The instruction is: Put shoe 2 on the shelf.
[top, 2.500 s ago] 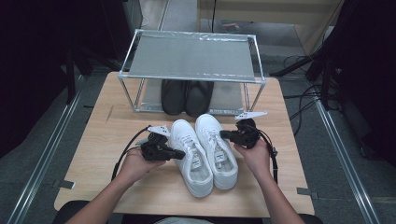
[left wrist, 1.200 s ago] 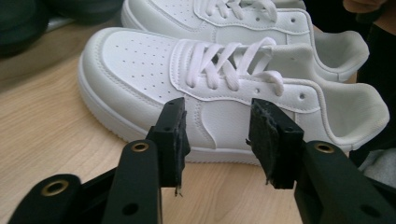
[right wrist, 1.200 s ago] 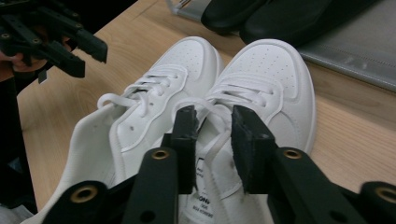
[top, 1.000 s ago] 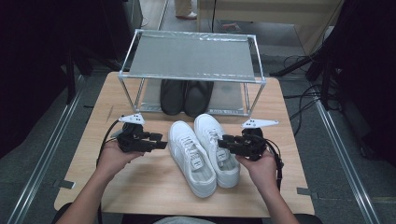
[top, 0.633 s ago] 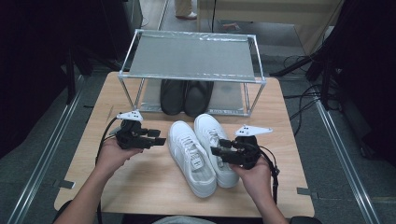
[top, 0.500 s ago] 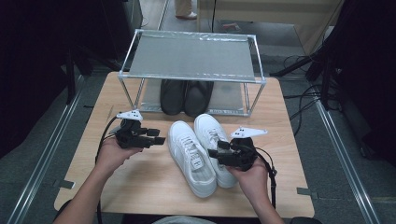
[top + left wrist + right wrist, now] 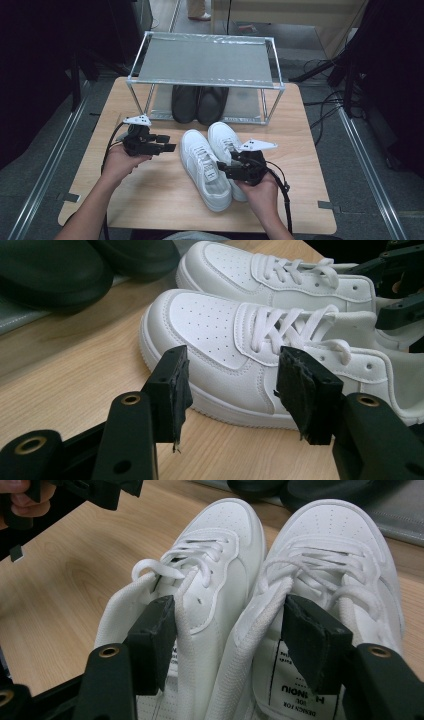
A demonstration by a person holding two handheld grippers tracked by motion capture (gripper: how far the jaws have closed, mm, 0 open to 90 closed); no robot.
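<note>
From above, a pair of white sneakers (image 7: 212,162) is lying side by side on the wooden table (image 7: 310,200) in front of a metal rack (image 7: 205,62) sheltering black shoes (image 7: 199,102), while the left gripper (image 7: 167,147) is hovering released just beside them and the right gripper (image 7: 223,169) is reaching over their heels. Along the left gripper (image 7: 232,382), the spread jaws are framing the nearer sneaker's (image 7: 260,355) side without touching it. Along the right gripper (image 7: 227,630), the jaws, which have just been opening, are straddling the adjoining collars of both sneakers (image 7: 235,645), one jaw inside each shoe, clamping nothing.
</note>
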